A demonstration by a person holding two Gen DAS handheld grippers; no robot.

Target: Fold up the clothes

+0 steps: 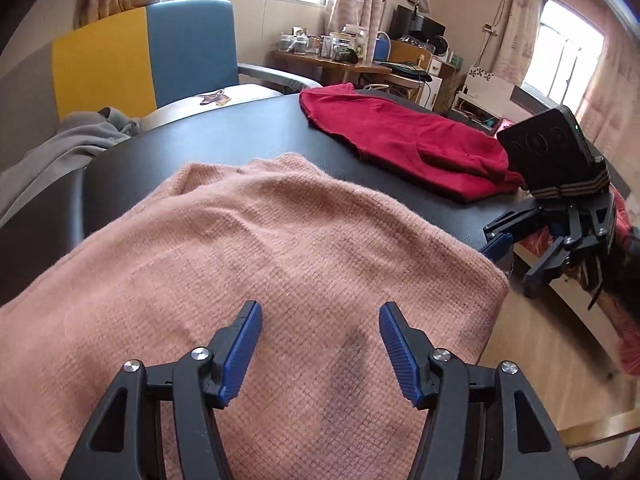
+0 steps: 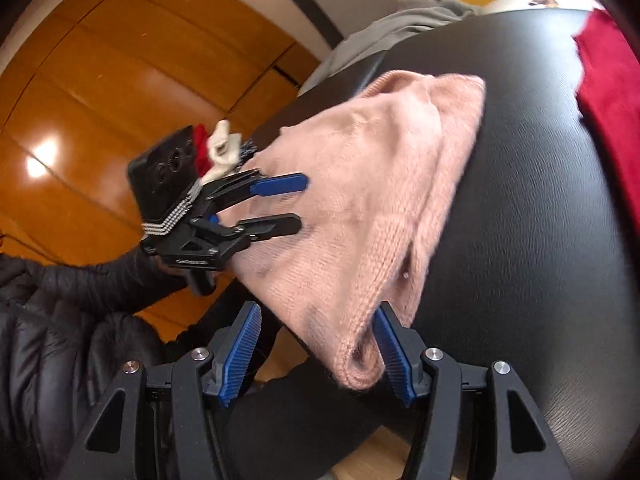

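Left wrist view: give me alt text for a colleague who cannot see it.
The left gripper hangs open above a pink knit sweater spread on a black table. A folded red garment lies beyond, with the right gripper at the sweater's right edge.

Two sweaters (image 1: 256,240) (image 1: 400,140) lie apart on the table (image 1: 240,132), chair (image 1: 160,52) behind

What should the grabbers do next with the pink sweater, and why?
Probably lift both away and start on another garment. The pink sweater already lies folded on the black table, and both the left gripper and the right gripper are open, gripping nothing. A grey garment lies unfolded at the table's far edge; the red one looks folded.
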